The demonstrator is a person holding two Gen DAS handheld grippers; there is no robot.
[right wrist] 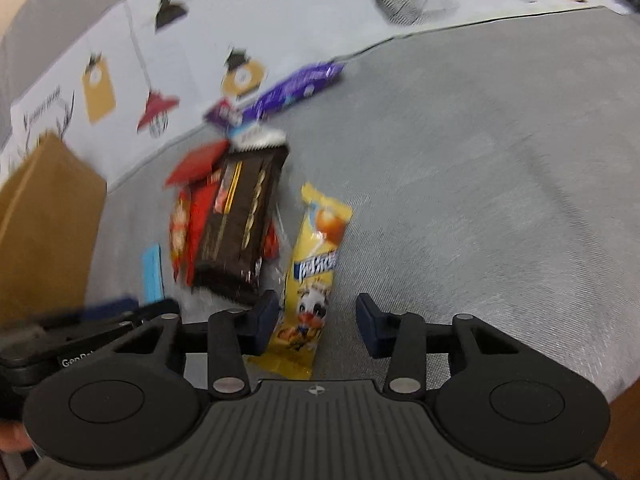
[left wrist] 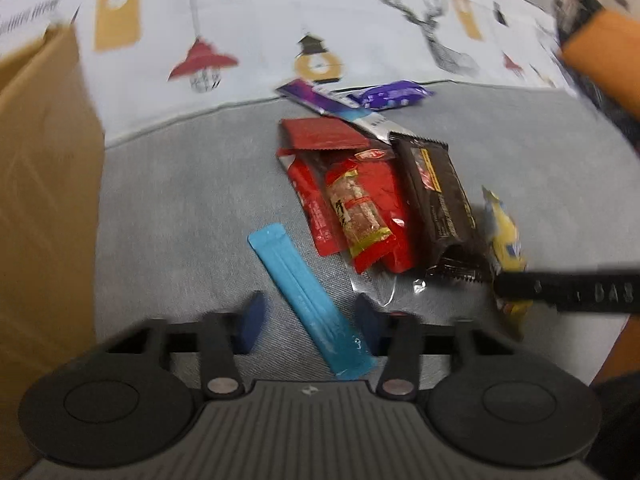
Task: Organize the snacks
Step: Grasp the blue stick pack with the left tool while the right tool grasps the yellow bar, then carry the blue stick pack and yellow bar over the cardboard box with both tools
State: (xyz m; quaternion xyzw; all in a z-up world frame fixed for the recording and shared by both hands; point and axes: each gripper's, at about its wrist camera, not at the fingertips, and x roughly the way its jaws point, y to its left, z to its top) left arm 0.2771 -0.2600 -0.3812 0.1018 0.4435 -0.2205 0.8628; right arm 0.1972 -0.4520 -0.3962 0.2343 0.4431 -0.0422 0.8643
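I have both grippers angled steeply down over the grey surface, side by side. The left gripper [left wrist: 308, 322] sits low over the blue stick packet [left wrist: 310, 302], which runs diagonally between its fingers [left wrist: 252, 322]; the fingers stand apart on either side with a visible gap, so I read them as open and not pressing on it. The right gripper [right wrist: 318, 324] straddles the lower end of the yellow snack packet [right wrist: 310, 280]: its left finger is right at the packet's edge, the right finger well clear, so it too is open with nothing clamped.

Just beyond the fingers lies the snack pile: a dark brown bar [left wrist: 436, 196], red packets [left wrist: 360, 200] overlapping beneath a clear-wrapped snack, and purple wrappers [left wrist: 384, 96] at the far edge where the grey surface meets a printed cloth [left wrist: 260, 20]. A cardboard box [left wrist: 44, 184] stands to the left; I cannot see inside it.
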